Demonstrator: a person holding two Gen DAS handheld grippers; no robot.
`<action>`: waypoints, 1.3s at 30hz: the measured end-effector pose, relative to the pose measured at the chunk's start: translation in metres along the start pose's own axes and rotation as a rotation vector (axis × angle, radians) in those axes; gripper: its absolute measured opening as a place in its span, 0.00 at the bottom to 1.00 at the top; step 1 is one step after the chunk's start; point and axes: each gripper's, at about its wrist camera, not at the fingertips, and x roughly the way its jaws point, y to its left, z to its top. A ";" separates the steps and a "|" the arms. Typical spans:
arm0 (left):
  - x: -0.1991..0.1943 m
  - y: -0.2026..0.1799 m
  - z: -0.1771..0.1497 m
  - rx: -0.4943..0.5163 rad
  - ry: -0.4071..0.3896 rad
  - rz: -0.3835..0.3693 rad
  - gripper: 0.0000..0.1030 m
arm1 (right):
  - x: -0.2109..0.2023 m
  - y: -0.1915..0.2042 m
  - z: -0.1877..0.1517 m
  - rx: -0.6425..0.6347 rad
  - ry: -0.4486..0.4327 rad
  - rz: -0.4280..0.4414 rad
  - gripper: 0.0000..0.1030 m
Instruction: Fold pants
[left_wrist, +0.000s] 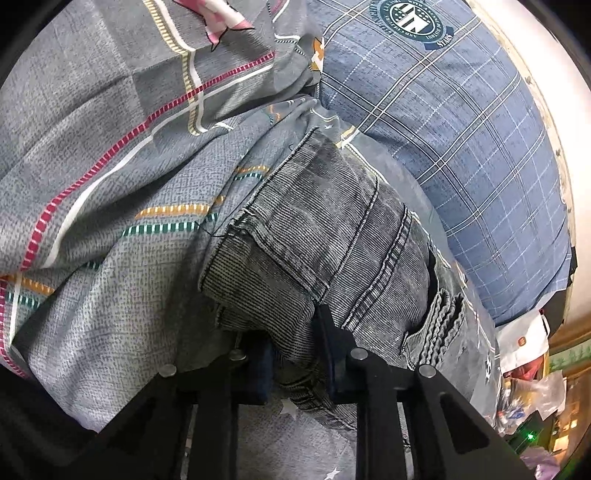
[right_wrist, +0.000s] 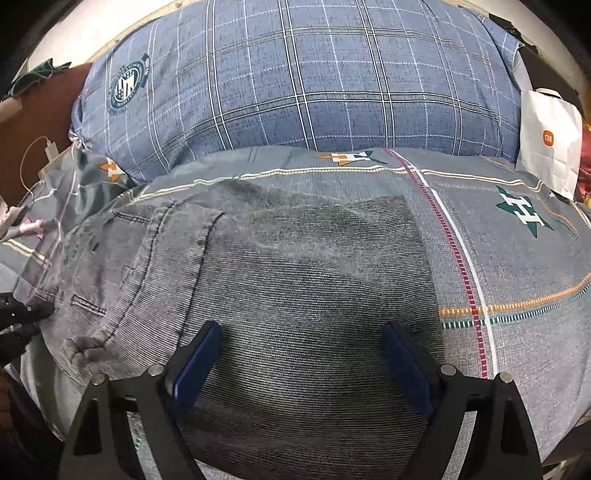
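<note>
Grey washed jeans (right_wrist: 295, 277) lie folded on the bed, the waist and back pocket to the left in the right wrist view. My left gripper (left_wrist: 291, 332) is shut on a bunched fold of the jeans (left_wrist: 332, 229) at the waistband end, denim pinched between its blue pads. Part of its left finger is hidden under the cloth. It also shows as a dark shape (right_wrist: 22, 314) at the left edge of the right wrist view, at the waistband. My right gripper (right_wrist: 303, 328) stands open over the smooth leg part of the jeans, nothing pressed between its fingers.
A grey bedsheet (right_wrist: 517, 258) with coloured stripes covers the bed (left_wrist: 110, 184). A blue plaid pillow (right_wrist: 314, 85) lies just behind the jeans (left_wrist: 461, 129). A white paper bag (right_wrist: 550, 140) stands at the far right. A white charger and cable (right_wrist: 48, 151) lie at the left.
</note>
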 end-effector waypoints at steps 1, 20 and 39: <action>0.000 -0.001 0.000 0.003 0.000 0.001 0.21 | 0.000 0.001 0.000 -0.006 0.001 -0.004 0.87; 0.000 -0.003 -0.002 0.025 -0.007 0.028 0.21 | -0.004 0.001 -0.001 -0.019 0.007 0.002 0.87; 0.000 0.002 0.001 0.048 0.013 0.007 0.21 | 0.004 0.105 0.047 -0.329 0.093 -0.057 0.89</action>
